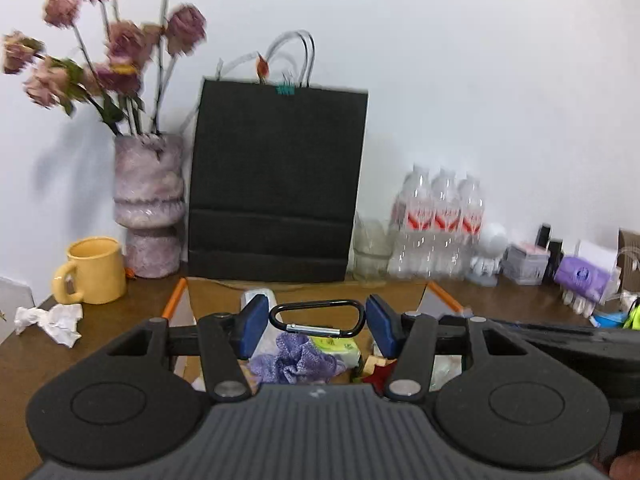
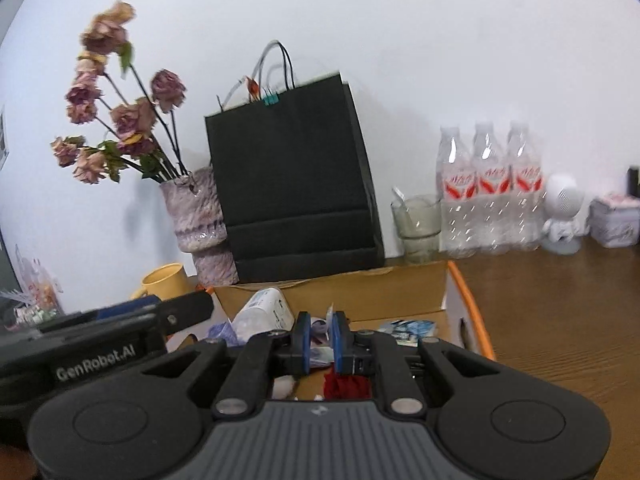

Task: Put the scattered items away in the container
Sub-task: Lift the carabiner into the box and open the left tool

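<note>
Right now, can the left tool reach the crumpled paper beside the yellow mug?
Probably not yet: nothing blocks the crumpled paper, but the left tool is gripping a carabiner over the box.

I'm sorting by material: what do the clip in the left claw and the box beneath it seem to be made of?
The carabiner looks like black-coated metal: thin rigid loop, bare silvery gate. The box looks like plain brown cardboard: matte inner walls, folded flaps, orange-edged outside.

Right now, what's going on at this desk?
A person is tidying loose items into a cardboard box. The left claw holds a black carabiner end to end above the box. The right claw is nearly shut on a small packet over the box.
</note>
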Available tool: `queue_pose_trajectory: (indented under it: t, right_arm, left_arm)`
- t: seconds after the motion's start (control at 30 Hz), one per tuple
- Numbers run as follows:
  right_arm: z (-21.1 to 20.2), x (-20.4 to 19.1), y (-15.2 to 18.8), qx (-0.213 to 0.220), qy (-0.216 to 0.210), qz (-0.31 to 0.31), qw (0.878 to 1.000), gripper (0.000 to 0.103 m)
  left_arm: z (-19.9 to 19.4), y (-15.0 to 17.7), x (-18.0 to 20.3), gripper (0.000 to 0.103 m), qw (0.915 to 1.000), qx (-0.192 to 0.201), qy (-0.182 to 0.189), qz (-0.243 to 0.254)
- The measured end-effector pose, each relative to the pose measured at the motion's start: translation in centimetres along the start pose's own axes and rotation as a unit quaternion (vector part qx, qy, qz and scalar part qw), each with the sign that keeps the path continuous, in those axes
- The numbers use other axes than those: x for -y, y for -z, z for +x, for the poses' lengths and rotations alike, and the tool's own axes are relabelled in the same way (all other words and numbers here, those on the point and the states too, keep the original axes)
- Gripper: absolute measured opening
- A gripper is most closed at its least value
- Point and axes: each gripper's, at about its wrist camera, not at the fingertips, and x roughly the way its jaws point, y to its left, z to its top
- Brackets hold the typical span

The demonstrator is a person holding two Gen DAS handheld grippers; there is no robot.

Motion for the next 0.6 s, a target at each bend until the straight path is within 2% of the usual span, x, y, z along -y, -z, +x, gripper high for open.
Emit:
queue_pose_trajectory:
  t: [0.27, 0.3, 0.33, 0.37, 0.4, 0.43, 0.5, 0.6]
  right_arm:
    - [5.0, 0.9, -0.4, -0.039, 0.018, -0.017, 0.999, 0.01]
    - [5.4, 1.0, -0.4, -0.046, 0.021, -0.016, 0.999, 0.012]
    - [5.8, 1.1, -0.5, -0.054, 0.025, -0.015, 0.998, 0.014]
    - [6.1, 1.3, -0.5, -0.065, 0.03, -0.017, 0.997, 0.022]
    - [6.4, 1.4, -0.6, -0.077, 0.035, -0.019, 0.996, 0.051]
    - [6.6, 1.5, -0.6, -0.087, 0.047, -0.023, 0.995, 0.074]
    - [6.8, 1.6, -0.6, -0.101, 0.076, -0.039, 0.991, 0.093]
    - [6.5, 1.8, -0.9, -0.103, 0.08, -0.042, 0.991, 0.103]
  left_arm:
    - [4.3, 0.1, -2.1, 0.055, 0.999, -0.042, -0.017, -0.002]
    - [4.7, 0.1, -2.3, 0.057, 0.9986, -0.05, -0.018, -0.002]
    - [5.0, 0.1, -2.5, 0.071, 0.998, -0.059, -0.021, -0.004]
    - [5.3, 0.0, -2.6, 0.085, 0.9973, -0.069, -0.023, -0.005]
    - [5.5, 0.1, -2.7, 0.103, 0.9967, -0.076, -0.029, -0.004]
    - [5.5, 0.1, -2.8, 0.103, 0.9962, -0.077, -0.039, -0.003]
    - [5.6, 0.0, -3.2, 0.103, 0.9952, -0.082, -0.053, -0.004]
    - [5.9, 0.0, -3.7, 0.103, 0.9931, -0.096, -0.065, -0.015]
